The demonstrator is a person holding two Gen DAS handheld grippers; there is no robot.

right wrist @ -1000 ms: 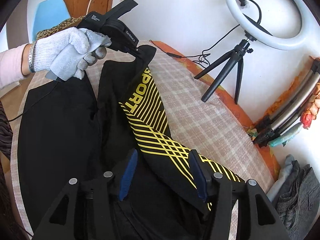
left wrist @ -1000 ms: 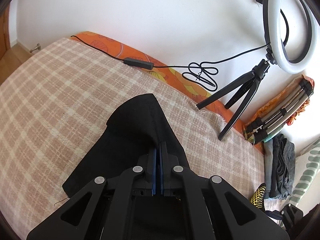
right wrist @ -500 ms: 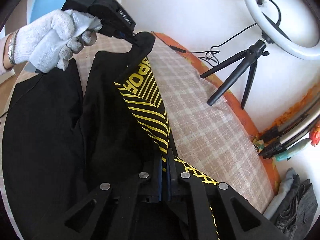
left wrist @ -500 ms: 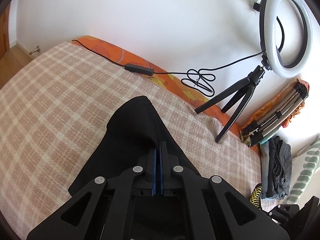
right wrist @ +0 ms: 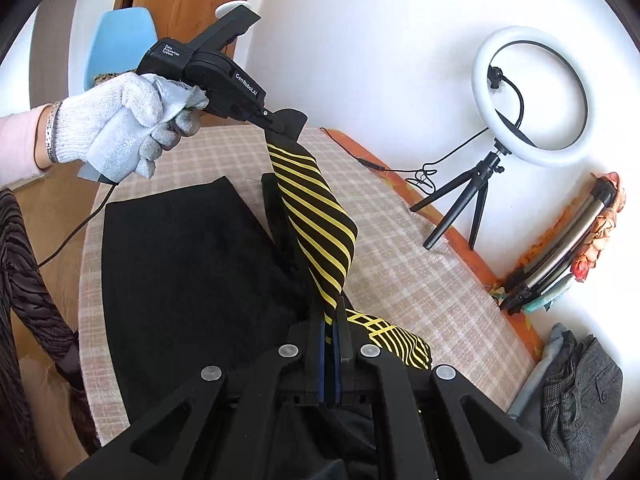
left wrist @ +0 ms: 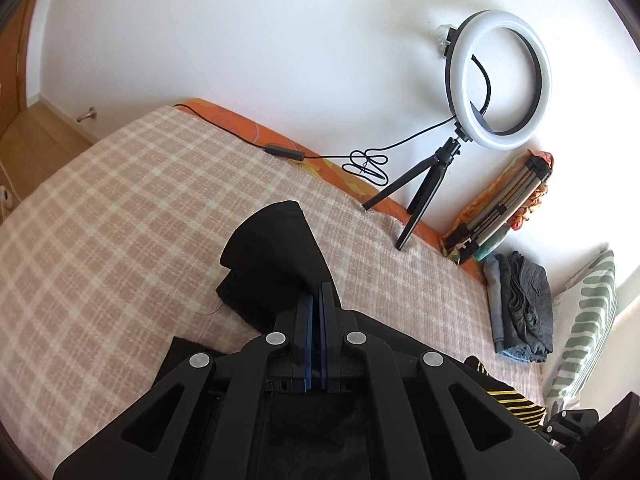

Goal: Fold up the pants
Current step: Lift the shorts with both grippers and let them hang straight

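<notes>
Black sports pants [right wrist: 192, 264] with yellow stripes lie on the checked bed cover [right wrist: 420, 280]. My left gripper [left wrist: 316, 294] is shut on the hem end of one leg [left wrist: 280, 248] and holds it raised above the bed; it also shows in the right wrist view [right wrist: 280, 126], held by a gloved hand [right wrist: 120, 120]. My right gripper [right wrist: 330, 312] is shut on the striped leg [right wrist: 320, 232] nearer the waist. The leg hangs taut between the two grippers. The other leg lies flat on the left.
A ring light [left wrist: 498, 80] on a small tripod [left wrist: 416, 196] stands at the bed's far edge by the wall, with its cable [left wrist: 364, 164]. A folded tripod [left wrist: 500, 212], folded grey clothes [left wrist: 520, 304] and a striped pillow [left wrist: 584, 328] lie at the right. A blue chair [right wrist: 116, 40] stands by the door.
My right gripper closed on the striped leg. Both grippers then lifted it, so the leg now hangs stretched above the bed, with the left gripper higher than before.
</notes>
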